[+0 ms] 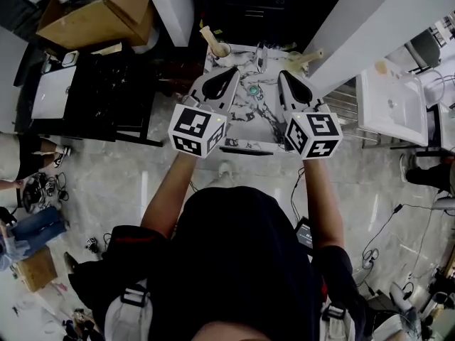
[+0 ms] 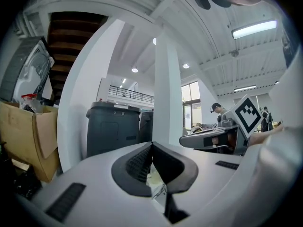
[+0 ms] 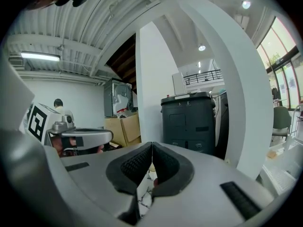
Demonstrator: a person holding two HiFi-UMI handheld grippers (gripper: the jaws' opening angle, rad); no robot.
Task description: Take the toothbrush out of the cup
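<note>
In the head view a small marble-patterned top (image 1: 242, 130) lies ahead of me. At its far left corner stands a cup (image 1: 221, 49) with a pale toothbrush (image 1: 208, 35) leaning out to the left. A second cup (image 1: 294, 62) at the far right corner holds another brush (image 1: 313, 55). My left gripper (image 1: 232, 72) hovers over the top just short of the left cup, shut and empty. Alongside it, my right gripper (image 1: 288, 77) is short of the right cup, also shut and empty. Both gripper views show the pads (image 2: 142, 162) (image 3: 142, 162) pressed together with nothing between.
A teal round object (image 1: 253, 89) lies mid-top between the grippers. White pillars (image 1: 174, 6) (image 1: 370, 27) flank the far side. A cardboard box (image 1: 99, 16) and black table (image 1: 106, 91) are left, a white basin (image 1: 391, 105) right. A dark bin (image 2: 113, 131) stands ahead.
</note>
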